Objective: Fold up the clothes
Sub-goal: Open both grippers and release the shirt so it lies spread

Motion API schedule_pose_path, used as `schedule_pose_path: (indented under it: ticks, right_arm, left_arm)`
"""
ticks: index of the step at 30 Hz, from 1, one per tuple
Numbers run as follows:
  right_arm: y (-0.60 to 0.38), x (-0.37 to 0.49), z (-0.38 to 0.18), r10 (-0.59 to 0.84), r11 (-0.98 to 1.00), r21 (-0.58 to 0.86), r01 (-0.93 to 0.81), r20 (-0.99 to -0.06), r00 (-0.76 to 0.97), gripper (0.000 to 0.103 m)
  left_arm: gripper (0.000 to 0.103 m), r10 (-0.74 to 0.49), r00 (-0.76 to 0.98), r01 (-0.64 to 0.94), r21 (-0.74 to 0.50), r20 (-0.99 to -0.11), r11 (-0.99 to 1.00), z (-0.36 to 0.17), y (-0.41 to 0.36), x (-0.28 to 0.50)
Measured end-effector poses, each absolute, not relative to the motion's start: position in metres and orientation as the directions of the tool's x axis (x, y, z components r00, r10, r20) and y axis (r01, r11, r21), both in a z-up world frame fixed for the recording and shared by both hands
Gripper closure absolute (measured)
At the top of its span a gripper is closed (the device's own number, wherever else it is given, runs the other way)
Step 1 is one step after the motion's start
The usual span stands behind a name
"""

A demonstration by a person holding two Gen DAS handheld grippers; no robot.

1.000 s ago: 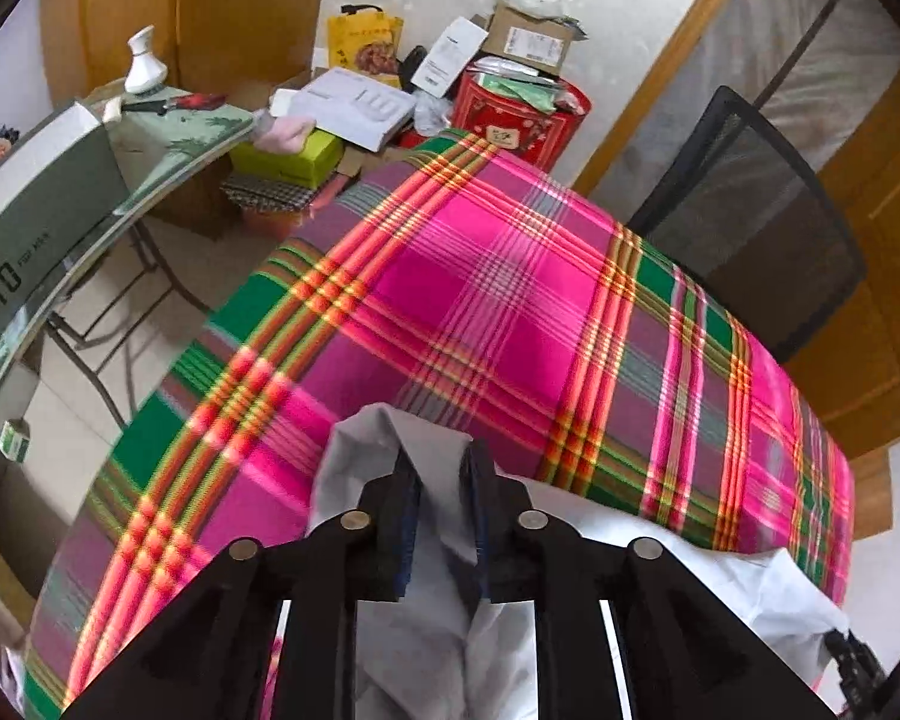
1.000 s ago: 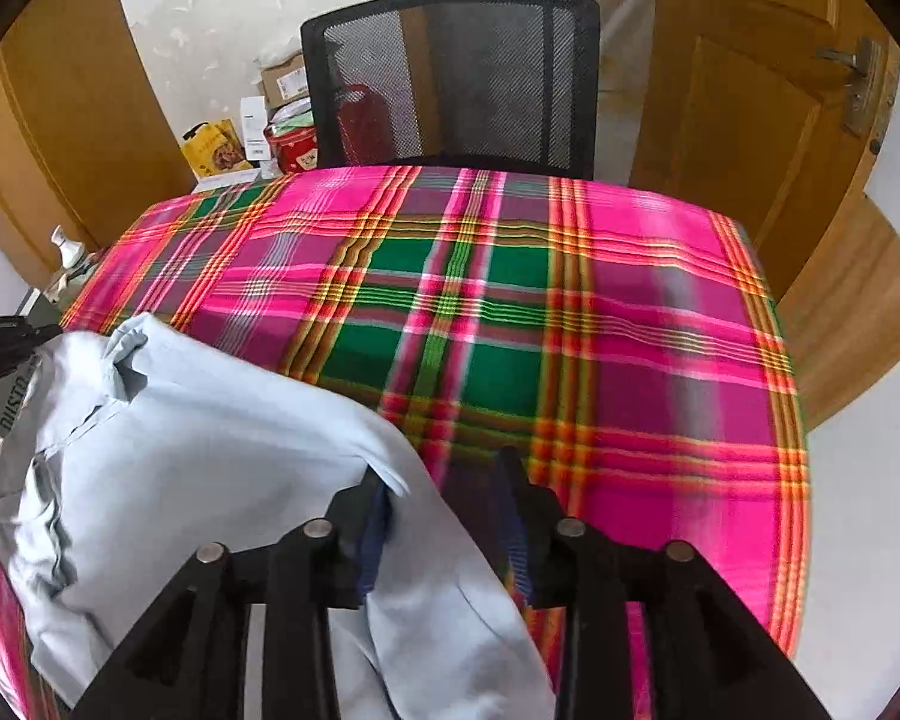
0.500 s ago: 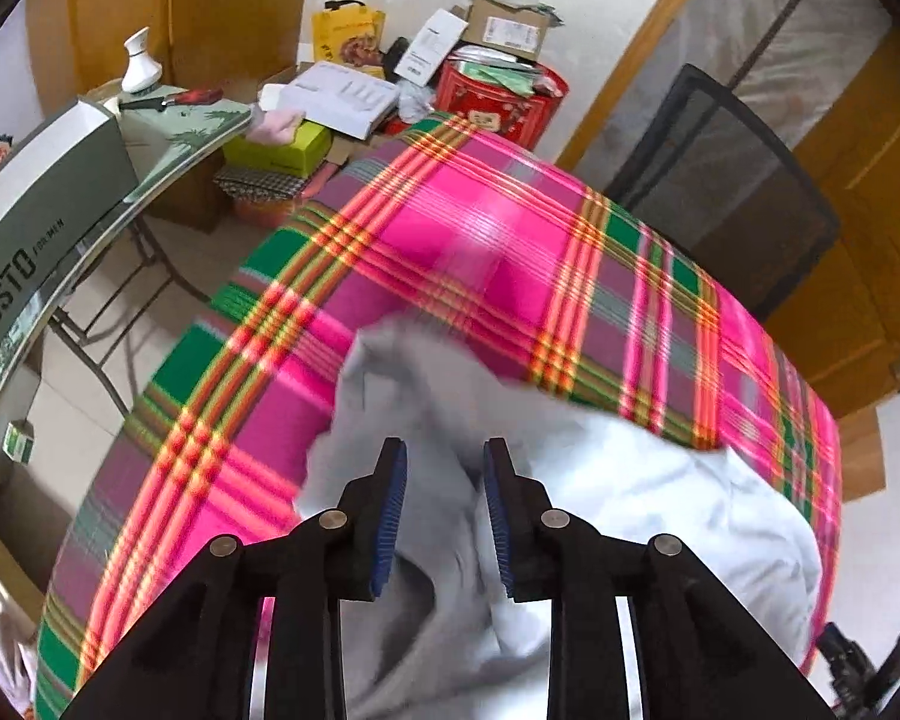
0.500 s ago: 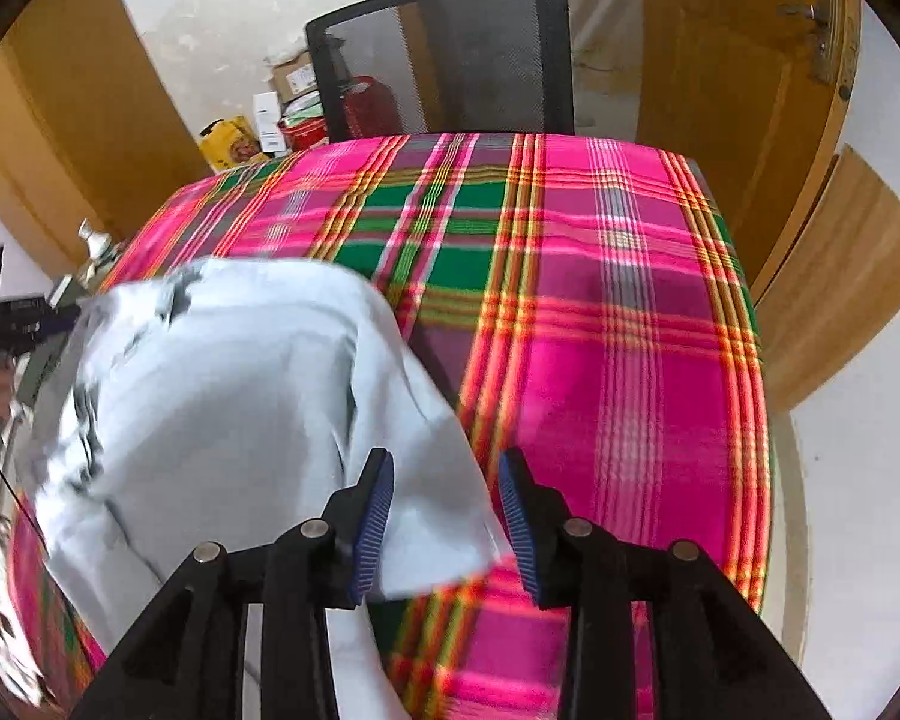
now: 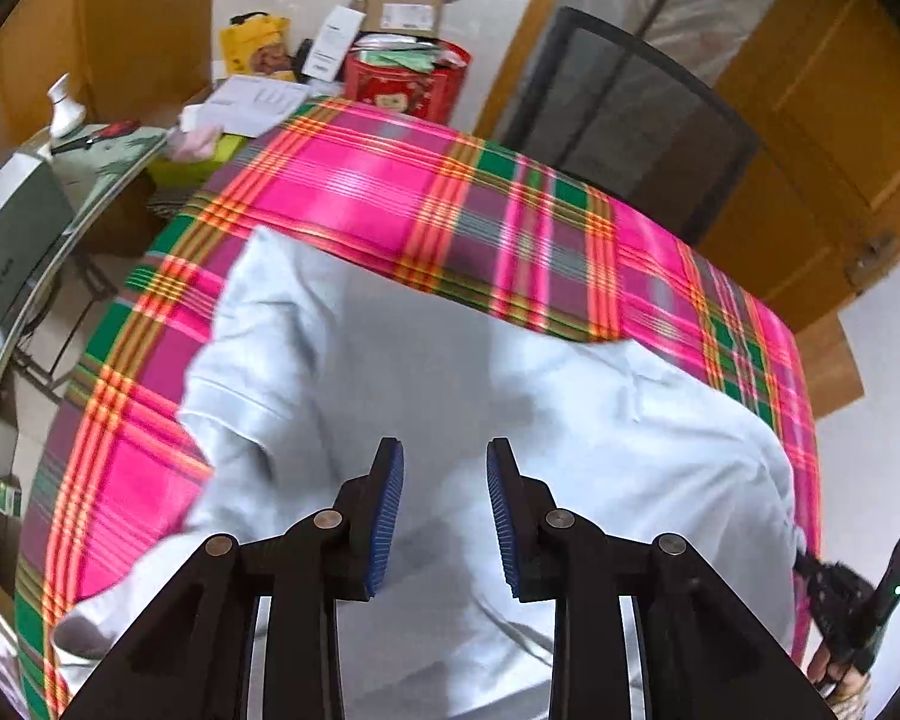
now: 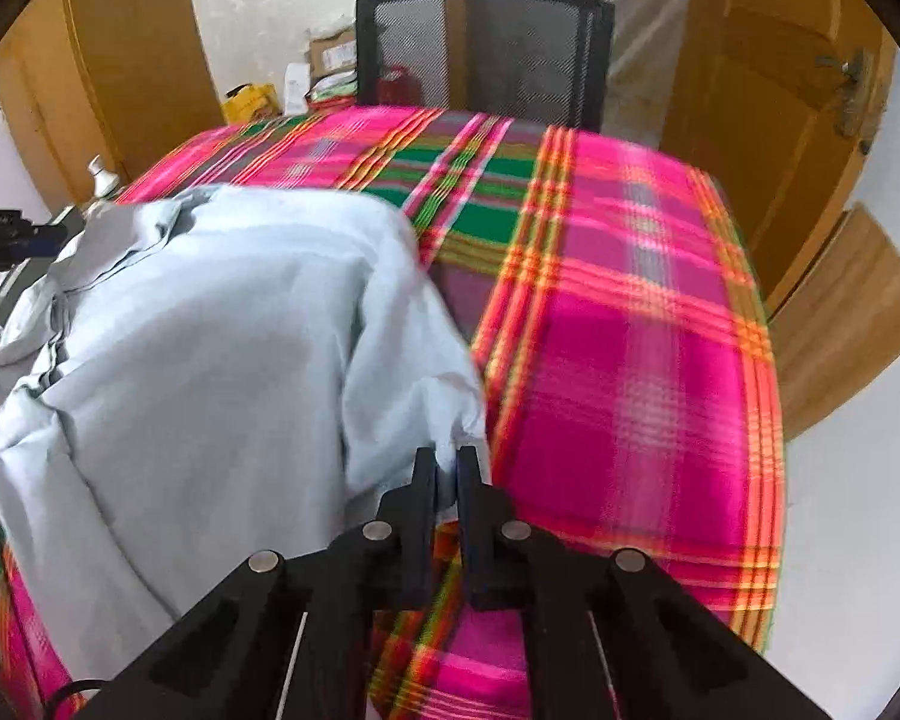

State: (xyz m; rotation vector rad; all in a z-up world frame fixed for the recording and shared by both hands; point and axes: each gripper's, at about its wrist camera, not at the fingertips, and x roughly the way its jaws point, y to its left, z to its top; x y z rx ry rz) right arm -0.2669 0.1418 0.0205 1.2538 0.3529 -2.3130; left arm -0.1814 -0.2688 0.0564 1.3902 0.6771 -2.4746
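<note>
The pale blue garment lay spread and rumpled over the near part of the tabletop, which was covered in a pink and green plaid cloth, with the far part bare up to the mesh chair.

The right claw sat at the garment's right-hand edge, its jaws closing on a small bunched corner of fabric that showed between the pads. From there the whole body of the garment stretched away to the left and forward. Nothing but plaid cloth lay to the claw's right.

The left claw hung over the middle of the garment with its jaws parted and opening, nothing pinched between the blue pads; the fabric lay flat beneath them. A sleeve-like fold with a hem sat just to its left, near the tabletop's left edge.

So the right hand had the only hold, at the right margin. Any fold would likely carry that corner leftward across the garment, toward the left claw. The left hand was nearer the sleeve side and would need a fresh grip there.
</note>
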Motion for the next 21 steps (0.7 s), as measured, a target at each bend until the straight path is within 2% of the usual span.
schedule_pose_path:
  ticks: [9,21]
  right_arm:
    - [0.179,-0.313,0.039,-0.195,-0.942,-0.017,0.336,-0.788,-0.585,0.098]
    - [0.171,-0.366,0.022,-0.080,-0.945,-0.121,0.303,-0.815,-0.574,0.098]
  left_arm:
    - [0.071,0.028,-0.486,0.368,-0.233,-0.873,-0.900,0.038,-0.250,-0.204]
    - [0.071,0.016,-0.441,0.389,-0.207,-0.898,-0.898,0.019,-0.255,-0.215]
